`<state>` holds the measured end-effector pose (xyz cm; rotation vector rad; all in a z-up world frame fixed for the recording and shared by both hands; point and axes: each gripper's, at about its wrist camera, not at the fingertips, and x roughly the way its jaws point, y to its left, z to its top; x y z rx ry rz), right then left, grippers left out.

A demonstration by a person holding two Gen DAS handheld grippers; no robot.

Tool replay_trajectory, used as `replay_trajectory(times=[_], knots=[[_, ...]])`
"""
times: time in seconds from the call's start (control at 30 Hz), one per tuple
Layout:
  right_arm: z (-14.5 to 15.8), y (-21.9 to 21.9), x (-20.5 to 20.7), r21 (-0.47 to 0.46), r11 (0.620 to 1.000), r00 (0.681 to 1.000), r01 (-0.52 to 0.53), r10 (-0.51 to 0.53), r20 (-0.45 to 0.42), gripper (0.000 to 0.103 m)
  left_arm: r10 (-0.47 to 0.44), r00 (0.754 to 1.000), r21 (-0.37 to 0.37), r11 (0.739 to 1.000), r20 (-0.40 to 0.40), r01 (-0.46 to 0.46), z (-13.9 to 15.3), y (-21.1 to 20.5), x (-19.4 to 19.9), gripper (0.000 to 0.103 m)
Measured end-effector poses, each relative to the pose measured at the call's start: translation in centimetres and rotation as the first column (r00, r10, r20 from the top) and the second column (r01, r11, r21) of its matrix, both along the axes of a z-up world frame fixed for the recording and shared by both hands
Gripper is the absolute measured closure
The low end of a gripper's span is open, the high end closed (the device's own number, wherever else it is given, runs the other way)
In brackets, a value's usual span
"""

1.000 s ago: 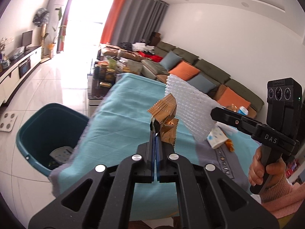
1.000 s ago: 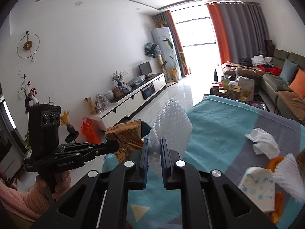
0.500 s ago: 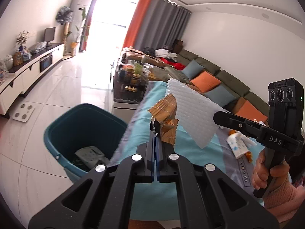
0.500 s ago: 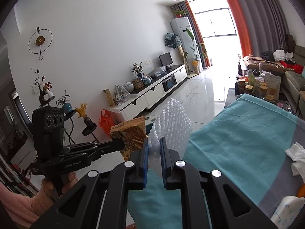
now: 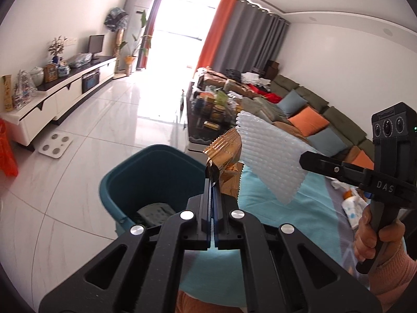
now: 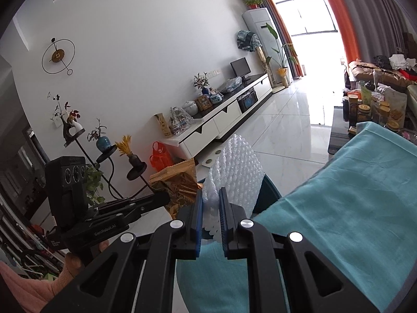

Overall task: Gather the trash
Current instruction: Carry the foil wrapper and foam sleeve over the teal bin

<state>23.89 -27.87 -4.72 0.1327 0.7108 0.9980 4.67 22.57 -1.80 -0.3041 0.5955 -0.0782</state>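
Note:
My left gripper (image 5: pixel 211 182) is shut on a crumpled gold foil wrapper (image 5: pixel 226 154) and holds it in the air at the near rim of a teal trash bin (image 5: pixel 146 172). The bin holds some grey trash. My right gripper (image 6: pixel 210 195) is shut on a white bubble-wrap sheet (image 6: pixel 238 168), held up just right of the wrapper. In the left wrist view the bubble wrap (image 5: pixel 271 156) hangs from the right gripper (image 5: pixel 303 157) over the table edge. In the right wrist view the wrapper (image 6: pixel 177 185) and the left gripper (image 6: pixel 166 197) are at the left.
A table with a teal cloth (image 6: pixel 351 195) lies to the right of the bin, with more litter (image 5: pixel 351 206) at its far side. A white TV cabinet (image 5: pixel 52 99), a bathroom scale (image 5: pixel 55 146), a cluttered coffee table (image 5: pixel 211 112) and a sofa (image 5: pixel 312 114) stand around the tiled floor.
Both grippers have swung left with their loads, away from the table and towards the teal bin. The bin now sits closer and more central under the wrapper.

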Motion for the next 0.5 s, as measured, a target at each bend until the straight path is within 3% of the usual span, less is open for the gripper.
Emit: replay_trajectory(times=[0.5], knots=[[-2.8,5.3,3.4,-0.033,0.999,0.995,-0.026,0.023,-0.098,0.092,0.098,0.992,0.048,0.994,-0.075,-0.094,-2.0,4.5,2.2,0.102]])
